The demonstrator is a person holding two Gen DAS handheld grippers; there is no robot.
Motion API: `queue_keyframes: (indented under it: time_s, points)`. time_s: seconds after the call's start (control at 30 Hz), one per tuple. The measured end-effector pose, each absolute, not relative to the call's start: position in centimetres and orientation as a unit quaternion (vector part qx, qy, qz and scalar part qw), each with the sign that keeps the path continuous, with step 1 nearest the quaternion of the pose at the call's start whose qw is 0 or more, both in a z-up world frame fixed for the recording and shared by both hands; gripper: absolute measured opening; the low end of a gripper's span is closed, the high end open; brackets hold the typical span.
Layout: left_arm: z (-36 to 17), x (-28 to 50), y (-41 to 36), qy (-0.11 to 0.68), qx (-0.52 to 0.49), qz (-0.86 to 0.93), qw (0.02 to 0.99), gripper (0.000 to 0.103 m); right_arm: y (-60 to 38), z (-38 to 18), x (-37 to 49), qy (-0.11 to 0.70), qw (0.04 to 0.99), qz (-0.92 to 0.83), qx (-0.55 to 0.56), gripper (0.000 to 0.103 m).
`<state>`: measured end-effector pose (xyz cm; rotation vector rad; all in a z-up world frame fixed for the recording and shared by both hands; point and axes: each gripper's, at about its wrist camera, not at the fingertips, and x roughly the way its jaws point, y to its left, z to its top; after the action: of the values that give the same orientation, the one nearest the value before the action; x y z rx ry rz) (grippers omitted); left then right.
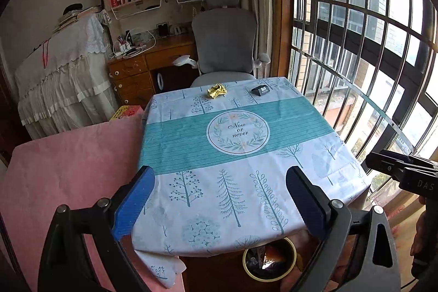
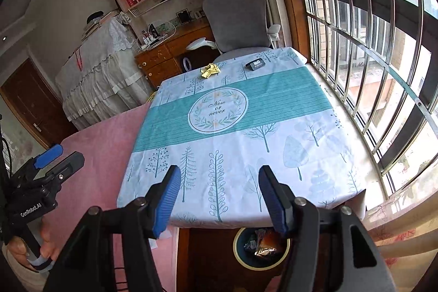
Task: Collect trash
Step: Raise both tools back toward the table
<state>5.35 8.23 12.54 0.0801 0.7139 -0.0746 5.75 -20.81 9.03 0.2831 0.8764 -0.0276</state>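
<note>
hovering above table (image 1: 246, 199): left gripper (image 1: 220, 179) and right gripper (image 2: 219, 177) jaws apart, empty; yellow wrapper (image 1: 217, 90) at far edge.

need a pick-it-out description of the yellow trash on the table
Find the table with the teal-band tree-print cloth by the barred window. At its far edge, before the grey chair, lies the yellow wad. It is crumpled and bright; its only neighbour, the black box to the right, is flat-sided.

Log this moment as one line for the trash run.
left gripper: open, empty | right gripper: open, empty | yellow wad, black box: on table, far end | bin: floor, holds trash
</note>
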Motion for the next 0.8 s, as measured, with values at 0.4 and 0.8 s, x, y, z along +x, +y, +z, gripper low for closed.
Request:
queue_keyframes:
  time_s: [0.4,0.8]
  points:
    - [10.9,21.3,6.4,0.372,0.088,0.012,0.924,0.096,-26.8,5.7,22.6,0.438,0.884,0.003,0.161,0.06]
    - [-0.8,47.6,0.9,0.456,0.105,0.011,0.884,0.096,-35.7,-7.7,46.4,0.526,0.826,0.025,0.203,0.06]
